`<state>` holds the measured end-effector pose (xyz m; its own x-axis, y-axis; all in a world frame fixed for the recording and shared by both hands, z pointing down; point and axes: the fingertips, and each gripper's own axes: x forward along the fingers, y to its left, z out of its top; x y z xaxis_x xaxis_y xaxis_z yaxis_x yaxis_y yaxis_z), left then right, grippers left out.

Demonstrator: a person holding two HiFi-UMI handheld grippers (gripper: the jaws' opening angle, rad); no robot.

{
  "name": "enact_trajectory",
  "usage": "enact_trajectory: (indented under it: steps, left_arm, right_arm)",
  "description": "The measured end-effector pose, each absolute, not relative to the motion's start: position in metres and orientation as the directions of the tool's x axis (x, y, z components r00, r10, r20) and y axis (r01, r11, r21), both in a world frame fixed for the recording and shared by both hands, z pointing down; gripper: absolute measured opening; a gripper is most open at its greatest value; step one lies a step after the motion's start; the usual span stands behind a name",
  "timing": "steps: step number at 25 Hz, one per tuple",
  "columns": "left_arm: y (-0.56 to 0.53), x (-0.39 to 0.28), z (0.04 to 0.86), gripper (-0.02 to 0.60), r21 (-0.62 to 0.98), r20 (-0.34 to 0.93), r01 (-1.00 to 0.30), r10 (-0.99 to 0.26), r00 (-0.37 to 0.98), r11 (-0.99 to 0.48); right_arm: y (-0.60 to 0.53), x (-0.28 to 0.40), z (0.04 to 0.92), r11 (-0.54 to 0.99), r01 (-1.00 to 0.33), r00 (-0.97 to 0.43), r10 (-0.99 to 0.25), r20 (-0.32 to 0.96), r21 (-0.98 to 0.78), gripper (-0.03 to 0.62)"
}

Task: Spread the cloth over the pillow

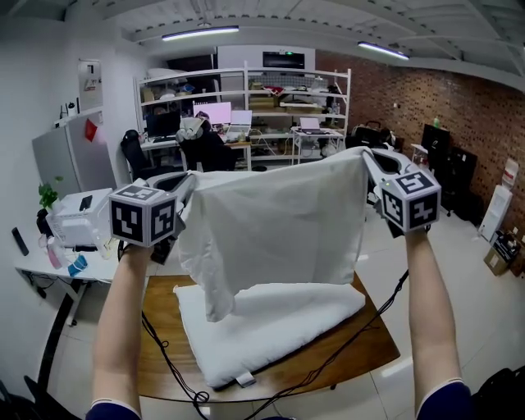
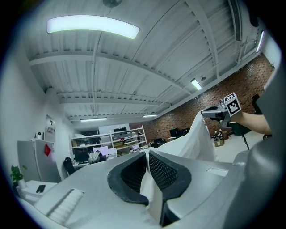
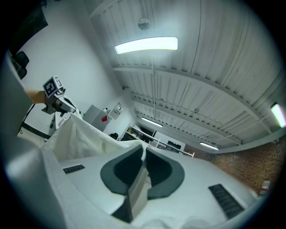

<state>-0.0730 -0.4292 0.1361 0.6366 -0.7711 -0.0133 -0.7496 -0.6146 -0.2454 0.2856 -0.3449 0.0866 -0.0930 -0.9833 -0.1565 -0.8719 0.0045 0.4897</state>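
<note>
cloth lifted, not yet laid down

the left gripper and right gripper each have their fingers clenched on a top corner of the cloth. it hangs stretched above the pillow on the table. the next move, i think, is to lower it evenly over the pillow.

Open-plan office and lab workspace
White metal shelving stacked with boxes and gear lines the far wall, with lit monitors and office chairs at desks beneath; a brick wall runs along the right, tube lights on a white ribbed ceiling
</note>
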Motion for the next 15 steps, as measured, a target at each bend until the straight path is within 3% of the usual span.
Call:
enact_trajectory:
  steps: [15]
  left_arm:
    - [-0.423,-0.04,0.174,0.023,-0.253,0.076,-0.689,-0.724,0.685,-0.679]
  right_arm:
    - [-0.349,0.307,0.068,-0.025,-0.857,-0.073,-0.983,-0.17,0.514,0.028]
